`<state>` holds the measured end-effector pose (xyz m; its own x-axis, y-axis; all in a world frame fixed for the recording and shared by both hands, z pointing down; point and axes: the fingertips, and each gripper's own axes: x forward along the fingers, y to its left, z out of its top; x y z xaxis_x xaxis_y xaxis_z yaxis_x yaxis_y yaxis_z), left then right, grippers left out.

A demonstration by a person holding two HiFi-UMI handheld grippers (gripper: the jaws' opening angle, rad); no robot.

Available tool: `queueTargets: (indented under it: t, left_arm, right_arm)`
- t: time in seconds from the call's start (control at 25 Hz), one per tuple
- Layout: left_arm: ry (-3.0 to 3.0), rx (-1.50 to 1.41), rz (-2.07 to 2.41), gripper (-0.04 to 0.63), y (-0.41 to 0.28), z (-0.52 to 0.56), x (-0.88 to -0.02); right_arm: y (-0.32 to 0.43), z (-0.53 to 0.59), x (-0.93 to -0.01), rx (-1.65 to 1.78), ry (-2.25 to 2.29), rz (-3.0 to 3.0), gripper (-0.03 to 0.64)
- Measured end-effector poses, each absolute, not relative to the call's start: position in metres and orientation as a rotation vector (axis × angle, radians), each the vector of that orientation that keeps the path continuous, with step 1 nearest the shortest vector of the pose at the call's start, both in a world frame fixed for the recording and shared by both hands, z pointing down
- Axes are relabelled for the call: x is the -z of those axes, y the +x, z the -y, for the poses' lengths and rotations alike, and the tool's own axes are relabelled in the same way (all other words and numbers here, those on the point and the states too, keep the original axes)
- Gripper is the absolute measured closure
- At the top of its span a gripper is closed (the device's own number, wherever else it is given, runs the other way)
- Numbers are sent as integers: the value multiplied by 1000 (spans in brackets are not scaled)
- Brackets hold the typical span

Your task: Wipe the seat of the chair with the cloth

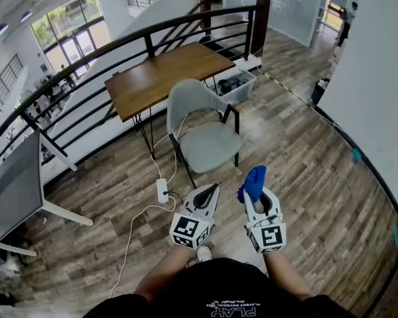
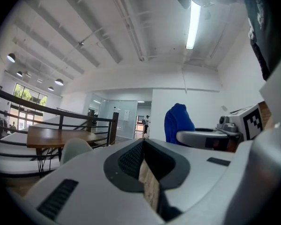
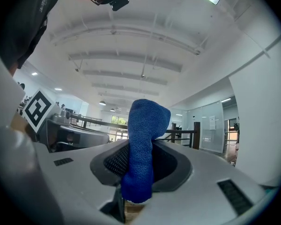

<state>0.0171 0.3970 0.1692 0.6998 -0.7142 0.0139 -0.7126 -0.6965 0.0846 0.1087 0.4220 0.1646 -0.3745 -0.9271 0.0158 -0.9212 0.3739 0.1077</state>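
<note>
Ahead of me floor point(image 1: 278, 177) bare up to chair seat point(image 1: 209, 146); front approach open. Behind, backrest point(image 1: 189, 98) and table point(image 1: 162, 78) wall off far side. Front-left, power strip point(image 1: 162, 191) on floor.

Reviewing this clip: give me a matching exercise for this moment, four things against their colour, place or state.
Things:
1. cloth
2. chair
3. table
4. left gripper

Descriptions:
A. jaws together, holding nothing
B. brown wood, on the far side of the chair
C. grey, on the floor ahead of both grippers
D. blue, clamped in the right gripper

Pairs: 1-D, 2-C, 3-B, 4-A
</note>
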Motion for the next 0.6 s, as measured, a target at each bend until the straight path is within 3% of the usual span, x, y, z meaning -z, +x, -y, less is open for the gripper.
queueTargets:
  t: [0.6]
  left_arm:
    - [2828, -51, 1178, 588, 13, -361, -185]
  right_arm:
    - [97, -379, -163, 106, 1716, 2573, 506]
